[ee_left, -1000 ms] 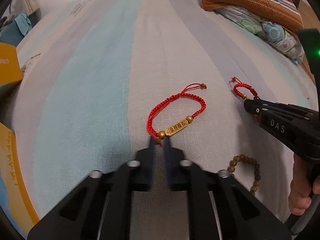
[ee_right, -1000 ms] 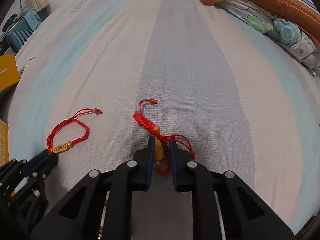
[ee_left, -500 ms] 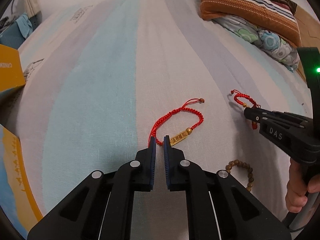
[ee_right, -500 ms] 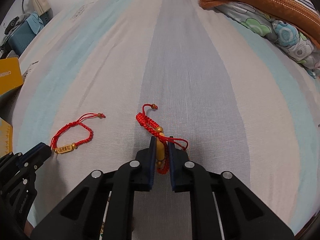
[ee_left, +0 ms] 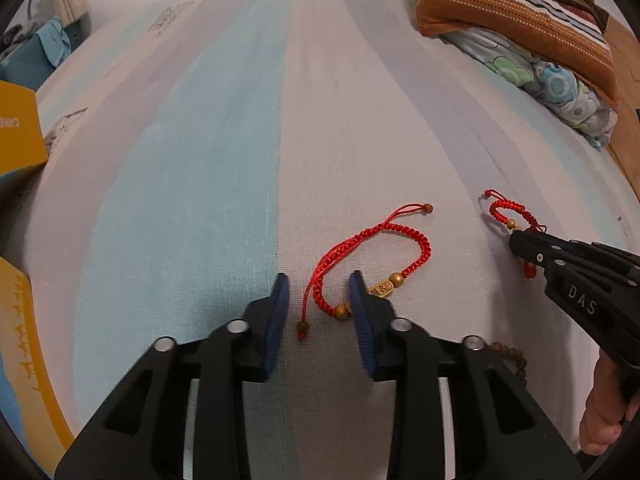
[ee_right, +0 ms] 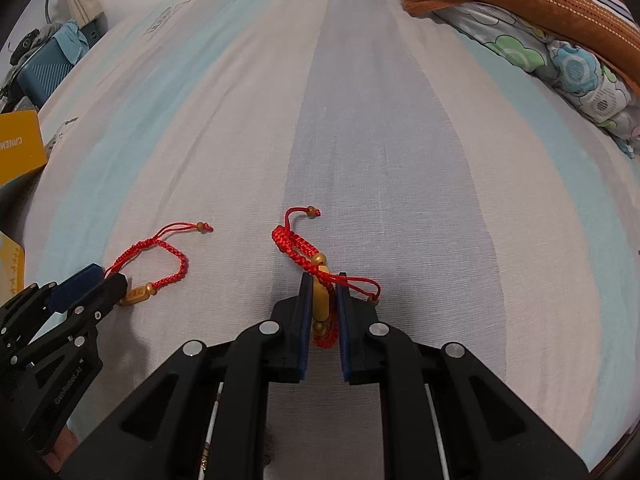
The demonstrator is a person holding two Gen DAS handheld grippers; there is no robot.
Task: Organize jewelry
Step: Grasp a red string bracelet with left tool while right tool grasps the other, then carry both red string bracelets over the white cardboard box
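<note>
1. Yellow box (ee_left: pixel 18 128): at the far left edge of the striped bedsheet (ee_left: pixel 224 152).
2. Left gripper (ee_left: pixel 318 300): jaws have just been opening and now stand apart, not pressing; between them lie the cord and a gold bead of the first red bracelet (ee_left: pixel 372 248), flat on the sheet.
3. Right gripper (ee_right: pixel 323 300): jaws nearly together, pinching the gold charm of the second red bracelet (ee_right: pixel 298 246), whose braid trails forward on the grey stripe.
4. Wooden bead string (ee_left: pixel 514 356): partly hidden, near edge.
5. Folded blankets (ee_left: pixel 532 28): far right corner.
</note>
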